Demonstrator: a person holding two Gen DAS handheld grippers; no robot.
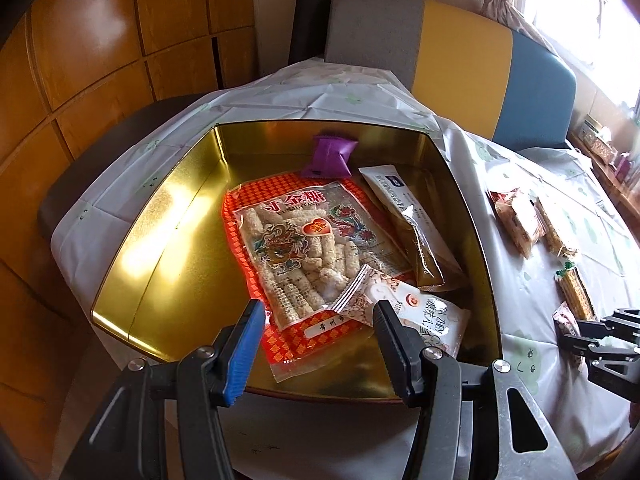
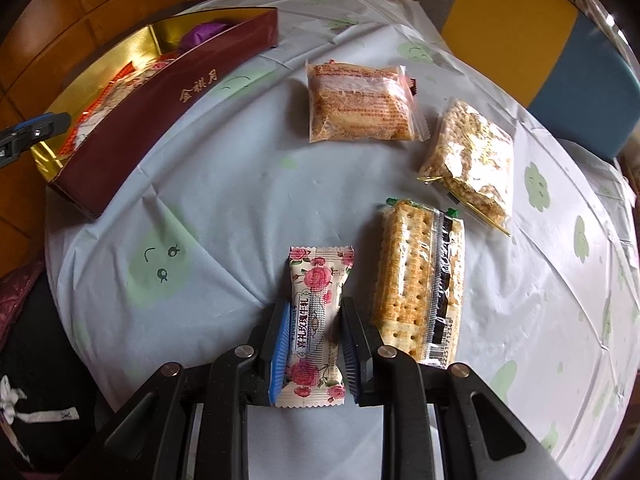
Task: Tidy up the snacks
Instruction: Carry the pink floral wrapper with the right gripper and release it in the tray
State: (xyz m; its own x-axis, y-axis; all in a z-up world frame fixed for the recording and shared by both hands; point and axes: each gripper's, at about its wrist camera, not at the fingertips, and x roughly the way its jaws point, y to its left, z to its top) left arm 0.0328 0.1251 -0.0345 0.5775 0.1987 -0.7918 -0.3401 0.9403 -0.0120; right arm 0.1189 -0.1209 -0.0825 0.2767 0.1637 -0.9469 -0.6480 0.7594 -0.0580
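Note:
A gold-lined tin box [image 1: 168, 240] holds a red-and-clear bag of puffed sticks [image 1: 304, 236], a purple packet [image 1: 330, 156], a white-and-brown sachet [image 1: 404, 216] and a white floral packet [image 1: 404, 304]. My left gripper [image 1: 316, 312] is open and empty above the box's near edge. In the right wrist view the box shows a maroon outer wall [image 2: 168, 108]. My right gripper [image 2: 314, 320] has its pads against both sides of a rose-printed candy packet [image 2: 316, 312] lying on the tablecloth.
A cracker pack [image 2: 416, 288], a clear bag of crumbly bars [image 2: 468, 164] and a wrapped pastry [image 2: 360, 104] lie on the pale tablecloth [image 2: 224, 184] beyond the right gripper. A grey, yellow and blue chair back [image 1: 452, 64] stands behind the table.

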